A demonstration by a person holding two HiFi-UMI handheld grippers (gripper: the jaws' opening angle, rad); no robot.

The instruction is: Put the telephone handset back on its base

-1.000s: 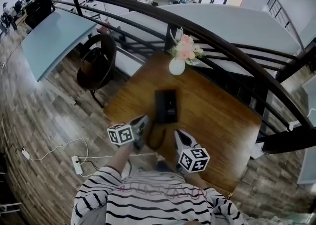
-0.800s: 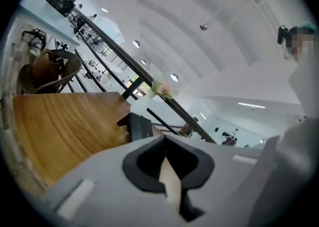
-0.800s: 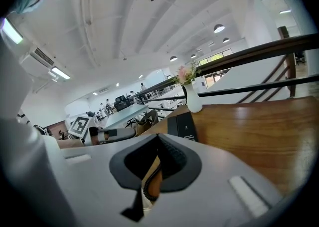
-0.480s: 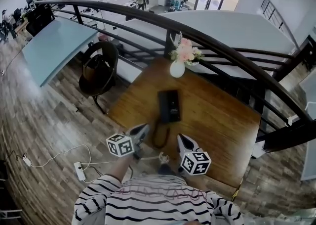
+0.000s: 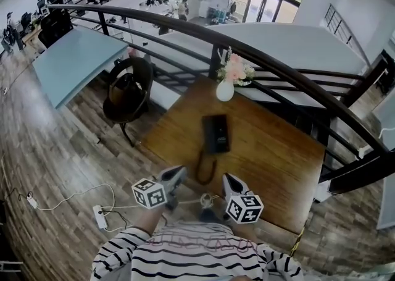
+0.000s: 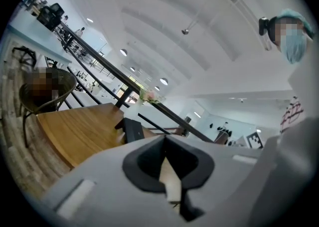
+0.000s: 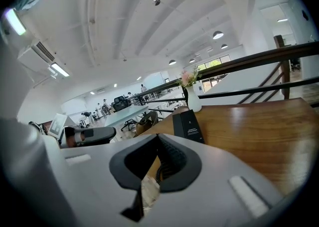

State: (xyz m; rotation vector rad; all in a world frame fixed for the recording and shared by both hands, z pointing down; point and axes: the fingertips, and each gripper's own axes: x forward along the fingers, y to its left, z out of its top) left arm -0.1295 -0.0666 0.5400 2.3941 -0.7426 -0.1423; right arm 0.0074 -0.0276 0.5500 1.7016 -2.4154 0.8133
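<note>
both left gripper [image 5: 175,173] and right gripper [image 5: 229,179] fingers closed, empty; telephone [image 5: 216,133] on table [image 5: 271,147]

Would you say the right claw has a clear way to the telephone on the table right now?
Probably yes: only bare table lies between the right claw and the telephone ahead.

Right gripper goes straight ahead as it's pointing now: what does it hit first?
Probably the coiled cord lying just beyond the right gripper, then the black telephone; depth is unclear.
</note>
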